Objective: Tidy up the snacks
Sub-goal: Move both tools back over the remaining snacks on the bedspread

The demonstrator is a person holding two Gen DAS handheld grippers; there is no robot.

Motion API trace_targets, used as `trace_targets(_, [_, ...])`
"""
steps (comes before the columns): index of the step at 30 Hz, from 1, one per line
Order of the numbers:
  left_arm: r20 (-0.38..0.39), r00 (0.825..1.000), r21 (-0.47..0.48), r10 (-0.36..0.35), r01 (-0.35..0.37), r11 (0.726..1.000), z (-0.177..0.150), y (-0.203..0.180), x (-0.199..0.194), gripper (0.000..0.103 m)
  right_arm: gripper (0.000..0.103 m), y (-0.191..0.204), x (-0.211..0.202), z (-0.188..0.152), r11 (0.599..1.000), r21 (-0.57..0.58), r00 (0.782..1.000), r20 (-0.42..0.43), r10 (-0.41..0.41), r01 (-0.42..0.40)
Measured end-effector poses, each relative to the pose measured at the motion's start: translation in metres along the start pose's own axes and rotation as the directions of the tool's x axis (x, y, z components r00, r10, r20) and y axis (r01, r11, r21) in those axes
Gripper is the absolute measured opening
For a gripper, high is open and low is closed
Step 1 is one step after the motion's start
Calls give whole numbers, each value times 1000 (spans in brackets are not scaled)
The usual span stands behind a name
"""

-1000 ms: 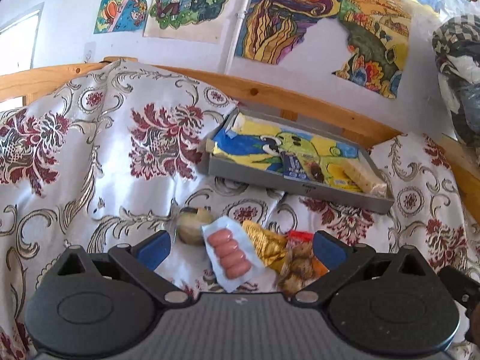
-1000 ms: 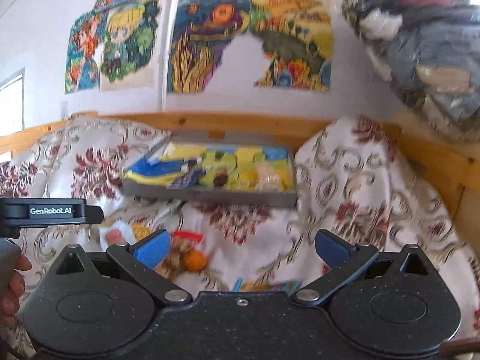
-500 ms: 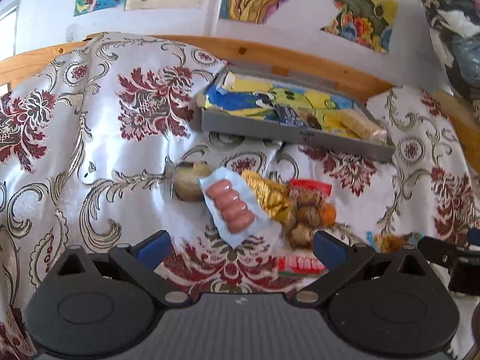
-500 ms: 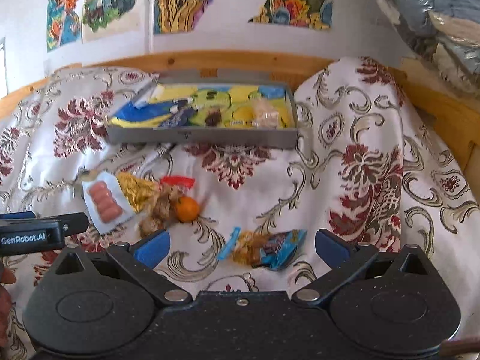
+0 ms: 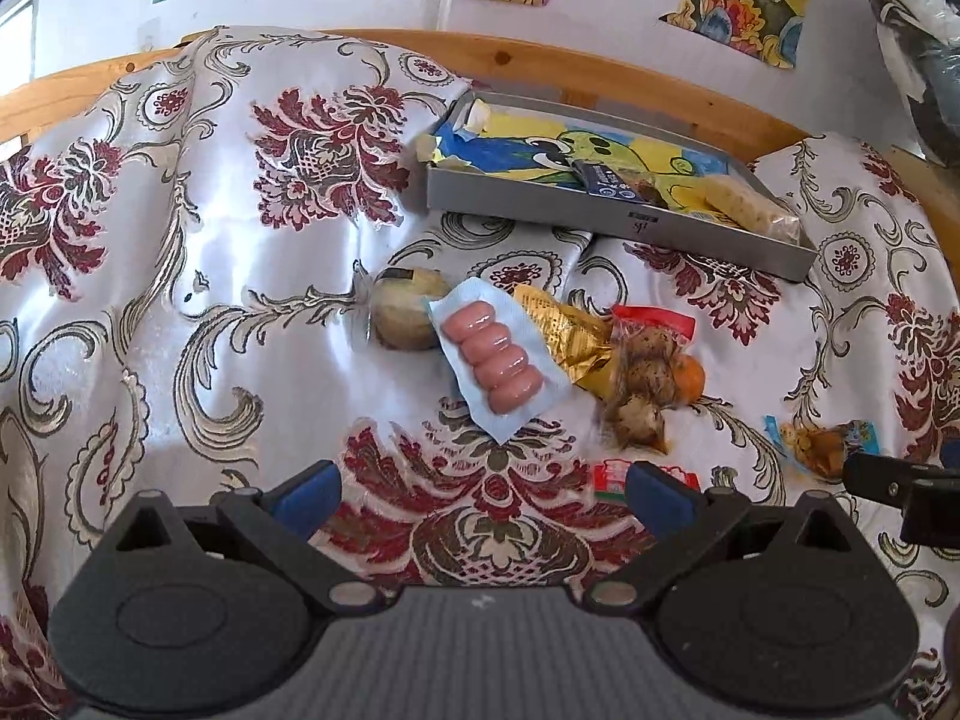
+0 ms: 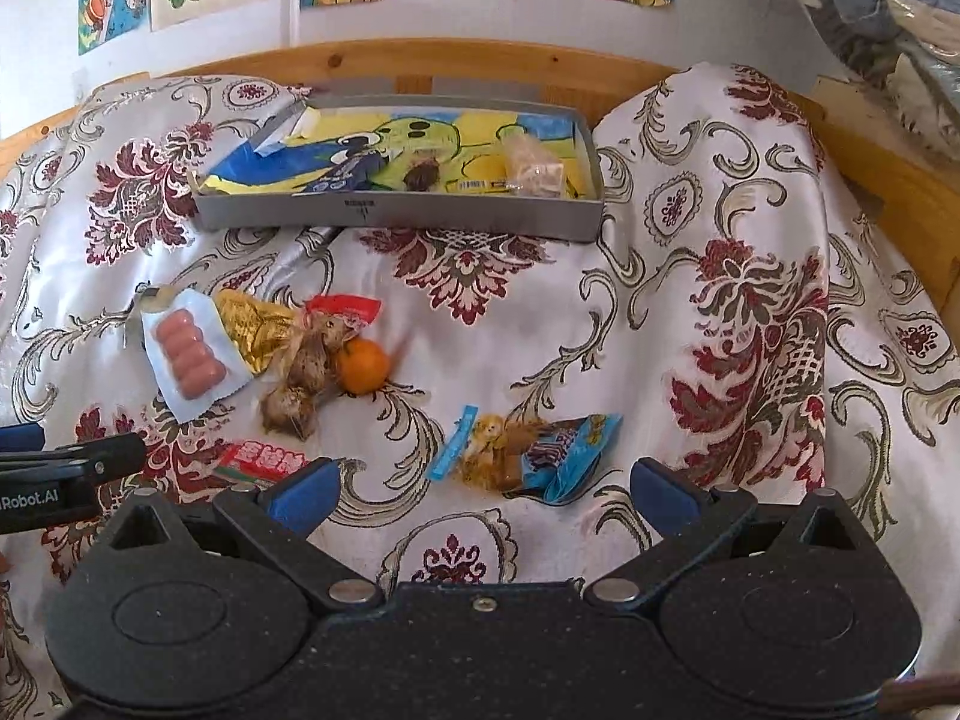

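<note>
Grey tray (image 6: 399, 217) sits at upper centre of the right view on the floral cloth (image 6: 750, 276); loose snacks lie below it: sausage pack (image 5: 495, 360), gold wrapper (image 6: 255, 327), orange (image 6: 362, 365), blue packet (image 6: 528, 450). Left gripper (image 5: 483, 495) and right gripper (image 6: 483, 492) hang with fingers spread wide, holding nothing.

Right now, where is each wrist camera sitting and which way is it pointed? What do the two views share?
Left wrist: rides on the left gripper, looking forward and down over the floral cloth at the sausage pack; its own open blue-tipped fingers show, with the right gripper's edge at right.
Right wrist: rides on the right gripper, facing the grey tray by the wall, over the blue snack bag; open fingers show.
Shared: tray, sausage pack, orange, wall drawings.
</note>
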State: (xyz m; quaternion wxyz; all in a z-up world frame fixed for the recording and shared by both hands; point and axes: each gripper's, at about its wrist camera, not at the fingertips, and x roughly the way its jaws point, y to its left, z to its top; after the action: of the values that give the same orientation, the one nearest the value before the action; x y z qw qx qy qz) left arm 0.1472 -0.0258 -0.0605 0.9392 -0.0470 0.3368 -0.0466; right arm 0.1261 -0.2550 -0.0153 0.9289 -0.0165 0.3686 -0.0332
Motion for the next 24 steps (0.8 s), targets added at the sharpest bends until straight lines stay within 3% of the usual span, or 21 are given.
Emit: trace_targets(24, [5, 1000, 23, -15, 15, 1000, -2, 0, 9, 102, 102, 1, 23, 4, 999, 30, 997, -76, 18, -16])
